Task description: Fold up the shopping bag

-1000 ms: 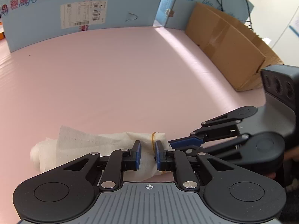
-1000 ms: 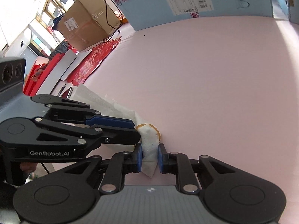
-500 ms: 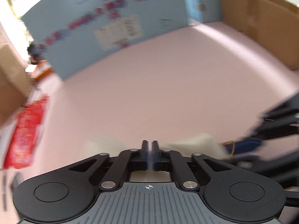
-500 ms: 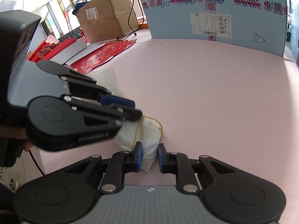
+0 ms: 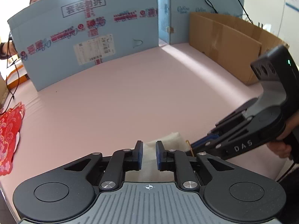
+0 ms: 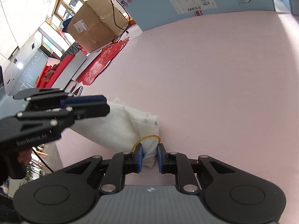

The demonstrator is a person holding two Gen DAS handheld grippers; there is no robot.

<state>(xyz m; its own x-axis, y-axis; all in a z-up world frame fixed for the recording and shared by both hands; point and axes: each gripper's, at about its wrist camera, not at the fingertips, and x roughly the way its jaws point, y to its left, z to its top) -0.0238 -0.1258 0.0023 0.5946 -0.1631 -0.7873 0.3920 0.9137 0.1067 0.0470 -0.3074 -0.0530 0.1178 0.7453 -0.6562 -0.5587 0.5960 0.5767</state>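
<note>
The white shopping bag (image 6: 119,127) lies rolled into a bundle on the pink table (image 6: 214,74), with a yellow rubber band (image 6: 147,137) around its near end. My right gripper (image 6: 150,155) is shut on that banded end. My left gripper (image 5: 149,154) hovers just above the bag (image 5: 166,141), jaws a little apart and holding nothing; in the right wrist view it (image 6: 89,104) sits over the bag's far end. In the left wrist view the right gripper (image 5: 205,143) reaches in from the right.
Blue cardboard panels (image 5: 89,43) wall the table's far side and a brown cardboard sheet (image 5: 224,43) leans at the right. A red paper cutting (image 5: 9,138) lies at the left edge. A brown box (image 6: 95,20) stands beyond the table.
My left gripper let go of the bag, lifted and swung, and now hovers open above it. The right gripper kept its hold on the banded end.
</note>
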